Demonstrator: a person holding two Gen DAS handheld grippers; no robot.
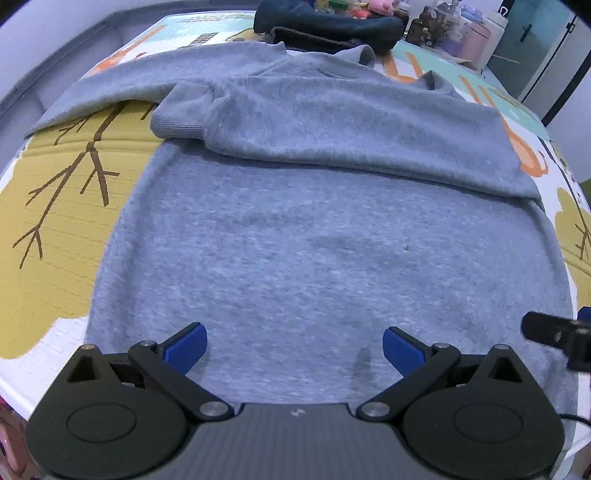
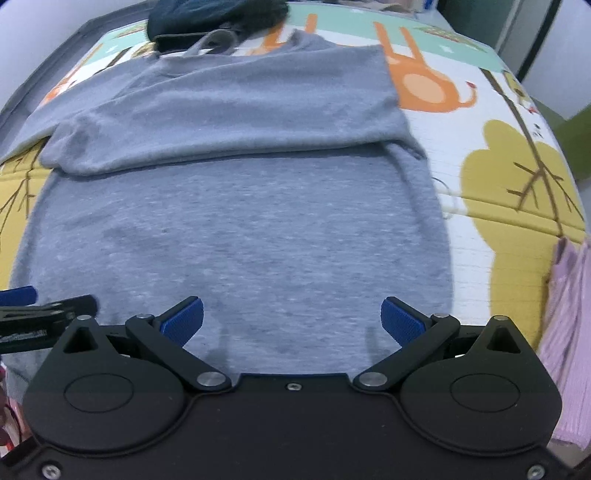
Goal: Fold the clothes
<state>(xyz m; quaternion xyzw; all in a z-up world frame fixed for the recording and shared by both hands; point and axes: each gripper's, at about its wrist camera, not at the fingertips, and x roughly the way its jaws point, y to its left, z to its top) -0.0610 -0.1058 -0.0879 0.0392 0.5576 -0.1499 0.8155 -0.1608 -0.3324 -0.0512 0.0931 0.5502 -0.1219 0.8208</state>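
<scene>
A grey sweatshirt (image 1: 303,236) lies flat on the patterned mat, its hem toward me. One sleeve (image 1: 332,129) is folded across the chest, its ribbed cuff (image 1: 177,118) pointing left. The other sleeve (image 1: 110,88) stretches out to the far left. My left gripper (image 1: 294,345) hangs open over the hem, blue pads wide apart, nothing between them. In the right wrist view the same sweatshirt (image 2: 236,229) fills the middle, folded sleeve (image 2: 229,110) across the top. My right gripper (image 2: 291,320) is open above the hem too. Each gripper shows at the edge of the other's view.
A dark garment pile (image 1: 325,26) sits beyond the collar. A pink striped cloth (image 2: 569,317) hangs at the right edge. The play mat (image 1: 62,206) with tree and animal prints covers the surface. Bottles and toys (image 1: 450,33) crowd the far right.
</scene>
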